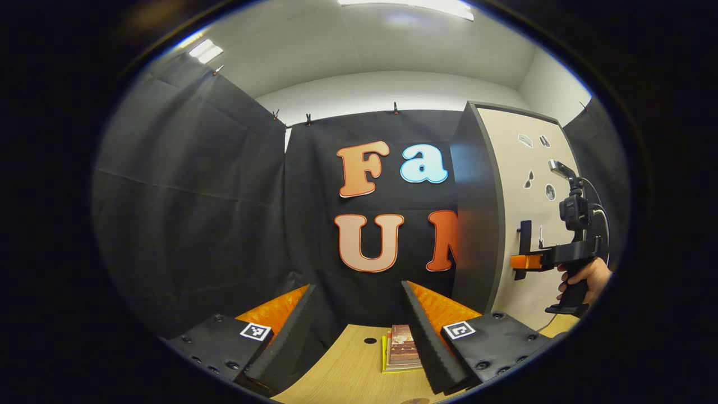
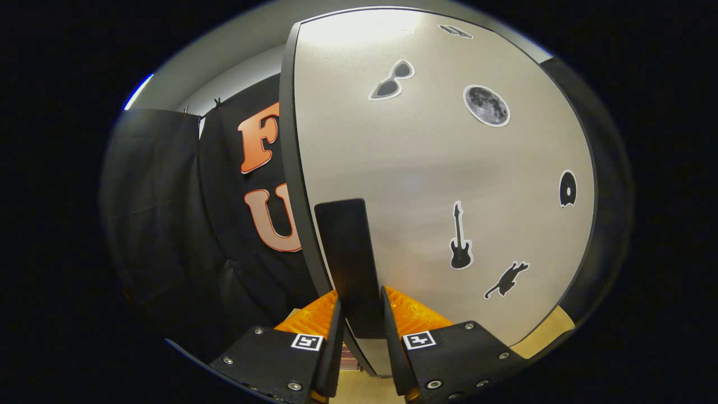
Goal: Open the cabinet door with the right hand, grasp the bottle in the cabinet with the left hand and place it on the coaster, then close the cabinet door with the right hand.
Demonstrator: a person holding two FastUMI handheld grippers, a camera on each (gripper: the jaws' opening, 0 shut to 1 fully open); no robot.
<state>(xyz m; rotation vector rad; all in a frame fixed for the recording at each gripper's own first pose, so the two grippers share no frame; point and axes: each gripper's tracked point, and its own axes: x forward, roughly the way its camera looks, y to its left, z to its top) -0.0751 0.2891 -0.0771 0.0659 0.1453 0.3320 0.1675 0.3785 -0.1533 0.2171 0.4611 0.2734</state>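
Two fingers sit either side of the handle, then?
— Yes. In the right gripper view the right gripper has its fingers flanking the dark upright handle on the cabinet door, close against it on both sides. It looks clamped, though I can't swear both pads press.

— And the door?
— Shut, I judge; its pale face with the stickers lies flat against the cabinet. So the opening step is only at its start.

— Where's the bottle?
— Behind that door, by the task's word. I can't say where it stands inside.

— What makes the pull go well?
— Keep the hold square on the handle and draw along an arc around the hinge, which I take to be on the far side from the handle. A straight tug would likely twist the handle out of the fingers.

— The other side?
— In the left gripper view the left gripper hangs with its jaws wide apart, holding nothing, over the wooden surface, a small stack of books below it. The right gripper and the hand holding it show at the handle, off to the right.

— Any risk?
— The door may swing toward the left gripper; best keep that one back until the door is wide.
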